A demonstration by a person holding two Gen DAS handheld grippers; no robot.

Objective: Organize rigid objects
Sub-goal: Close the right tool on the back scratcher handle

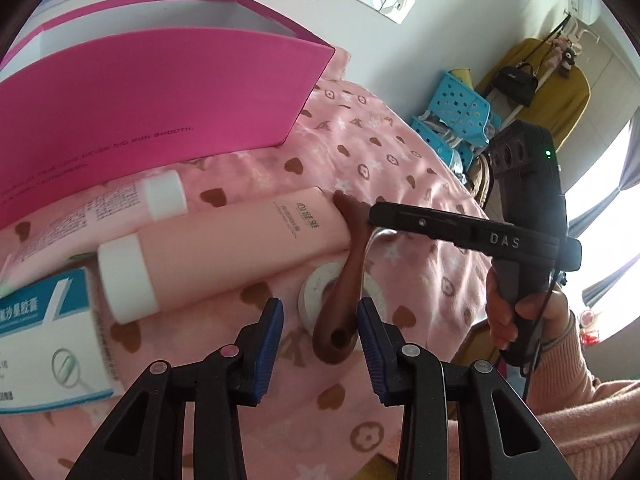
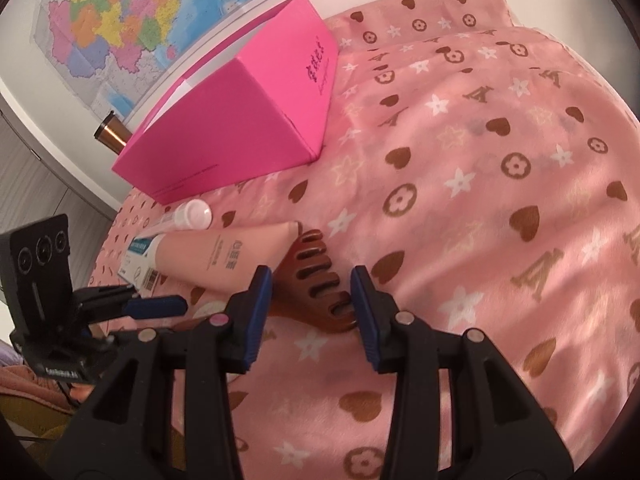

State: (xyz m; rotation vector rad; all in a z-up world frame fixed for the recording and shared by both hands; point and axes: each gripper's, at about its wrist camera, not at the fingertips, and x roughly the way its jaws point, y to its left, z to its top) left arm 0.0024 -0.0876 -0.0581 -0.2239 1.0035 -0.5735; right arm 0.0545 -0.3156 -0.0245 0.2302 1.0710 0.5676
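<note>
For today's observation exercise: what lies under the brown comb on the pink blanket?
Under the brown comb lies a round white tin, resting on the pink blanket. Only its rim and part of its top show; the comb covers the rest.

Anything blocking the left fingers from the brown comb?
Nothing visible. The brown comb lies between the open left gripper fingers, resting across a white roll, one end against the pink tube.

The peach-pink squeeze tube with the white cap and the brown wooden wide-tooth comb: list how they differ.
The peach-pink squeeze tube is smooth, rounded and printed with text; the brown wooden wide-tooth comb is flat, dark and cut into teeth. The tube lies flat on the pink patterned blanket; the comb rests partly on a round white tin. Both lie outside the bright pink box, touching at the tube's crimped end.
</note>
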